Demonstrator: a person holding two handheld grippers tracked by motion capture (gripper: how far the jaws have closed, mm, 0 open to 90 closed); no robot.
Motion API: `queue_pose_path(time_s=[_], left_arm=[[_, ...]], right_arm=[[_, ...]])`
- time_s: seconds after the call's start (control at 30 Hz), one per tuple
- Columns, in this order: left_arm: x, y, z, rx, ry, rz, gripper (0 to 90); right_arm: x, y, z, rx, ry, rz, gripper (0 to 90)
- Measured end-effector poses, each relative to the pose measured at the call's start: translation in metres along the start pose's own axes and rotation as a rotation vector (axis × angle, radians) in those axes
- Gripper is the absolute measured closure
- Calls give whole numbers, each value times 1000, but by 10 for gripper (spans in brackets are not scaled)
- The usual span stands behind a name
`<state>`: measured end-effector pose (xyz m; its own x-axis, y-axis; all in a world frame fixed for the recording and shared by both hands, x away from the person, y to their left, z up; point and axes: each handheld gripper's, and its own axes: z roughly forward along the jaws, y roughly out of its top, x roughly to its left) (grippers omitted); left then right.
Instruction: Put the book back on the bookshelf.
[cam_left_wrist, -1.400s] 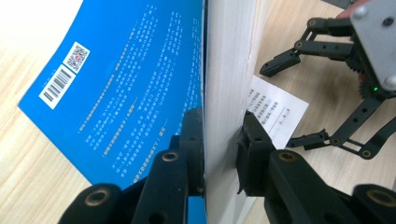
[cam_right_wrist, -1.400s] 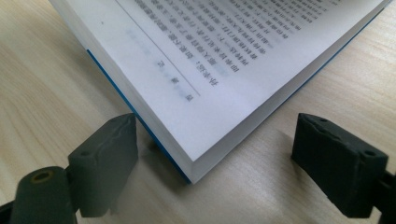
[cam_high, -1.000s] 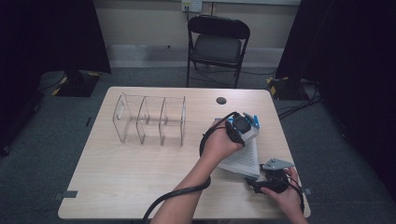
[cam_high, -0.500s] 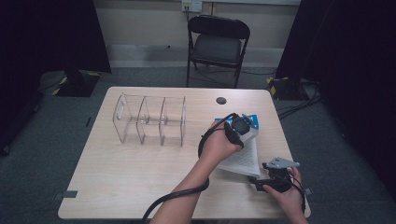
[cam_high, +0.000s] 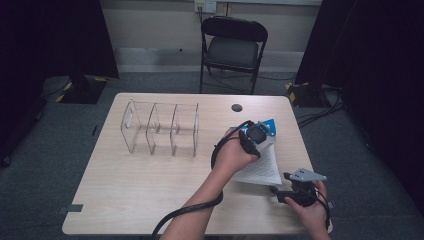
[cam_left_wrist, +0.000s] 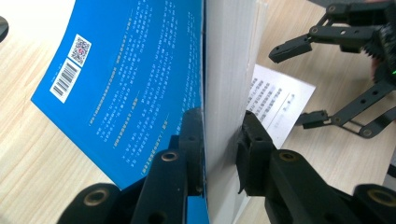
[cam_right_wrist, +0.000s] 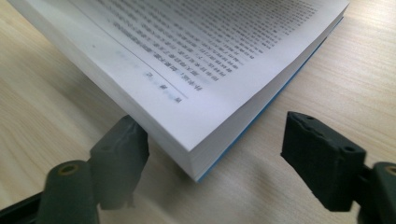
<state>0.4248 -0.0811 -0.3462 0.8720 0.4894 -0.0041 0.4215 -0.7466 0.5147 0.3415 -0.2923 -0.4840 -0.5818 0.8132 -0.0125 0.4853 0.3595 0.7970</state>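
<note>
An open book (cam_high: 262, 170) with a blue cover (cam_left_wrist: 116, 79) lies at the table's right side. My left gripper (cam_high: 255, 136) is shut on one half of it, clamping the white page block and the cover (cam_left_wrist: 222, 149) and holding that half upright. The other half lies flat with printed pages (cam_right_wrist: 210, 60) facing up. My right gripper (cam_high: 280, 192) is open at that half's near corner, which sits between its jaws (cam_right_wrist: 222, 161). Those jaws have just been closing, and the right pad (cam_right_wrist: 322, 158) still stands clear of the book. The right gripper (cam_left_wrist: 296, 84) also appears beyond the upright pages.
A clear acrylic rack (cam_high: 160, 129) with three bays stands on the wooden table (cam_high: 150, 190) left of the book. A small black disc (cam_high: 236, 107) lies near the far edge. A folding chair (cam_high: 232, 45) stands behind the table. Cables trail from both grippers.
The right hand has shifted slightly at the book's near corner. The left hand and the raised half of the book have stayed put.
</note>
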Motion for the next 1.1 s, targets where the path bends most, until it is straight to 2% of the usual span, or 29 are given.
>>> queue_pose_path(time_s=[0.1, 0.27, 0.37, 0.47, 0.53, 0.57, 0.73, 0.83, 1.0, 1.03, 1.1], left_arm=[[-1, 0, 2, 7, 3, 5, 750], [1, 4, -3, 8, 8, -12, 754], [1, 7, -5, 16, 18, -17, 754], [1, 9, -5, 24, 23, -18, 755], [1, 9, -6, 26, 23, -19, 755], [2, 9, -7, 25, 28, -27, 755], [4, 9, -12, 32, 24, -20, 755], [4, 7, -13, 29, 23, -16, 755], [0, 7, -11, 44, 25, 2, 755], [-1, 7, -10, 43, 23, -1, 755], [-1, 7, -10, 44, 26, 1, 756]], right_arm=[[1, 1, -1, -12, -13, -18, 251], [1, -4, 4, 11, 9, -1, 225], [3, -4, 6, 23, 19, -10, 215], [4, -5, 10, 40, 12, -21, 180], [6, -6, 13, 48, 7, -23, 181], [8, -7, 15, 72, 6, -25, 200], [7, -7, 16, 75, -12, -19, 205], [3, -8, 13, 47, -11, -2, 204], [3, -7, 12, 27, -21, -12, 204], [3, -7, 12, 15, -24, -24, 205], [1, -5, 12, -20, -25, -12, 192]])
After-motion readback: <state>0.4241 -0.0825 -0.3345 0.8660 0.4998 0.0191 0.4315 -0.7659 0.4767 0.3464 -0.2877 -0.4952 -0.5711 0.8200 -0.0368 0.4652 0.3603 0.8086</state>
